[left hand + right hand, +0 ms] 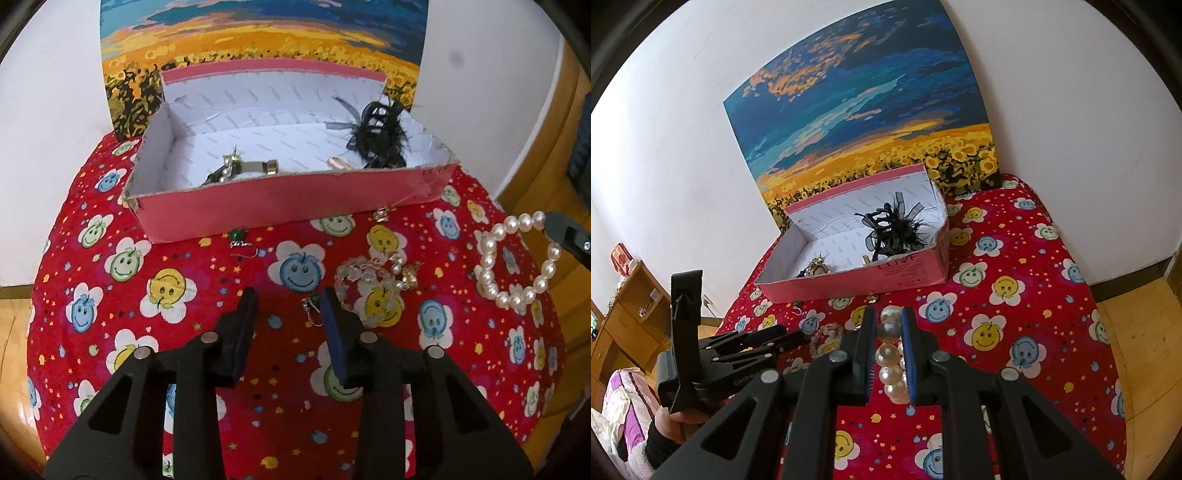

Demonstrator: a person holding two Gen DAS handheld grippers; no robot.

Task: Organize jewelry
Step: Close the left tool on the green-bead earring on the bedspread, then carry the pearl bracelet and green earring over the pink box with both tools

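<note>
Pearl bracelet (891, 354) between right gripper (888, 352) fingers, above red cloth (1015, 332).

Red printed cloth (221, 280) over desk: matt, finely ribbed weave. Pink box (280, 206): matt cardboard, ragged edges, white paper lining. Pearl bracelet (517, 258): glossy, smooth beads. Black hair clip (380, 136): feathery, gauzy trim. Grippers: matt black plastic, shiny metal pins. Floor (1137, 350): glossy wood.
</note>
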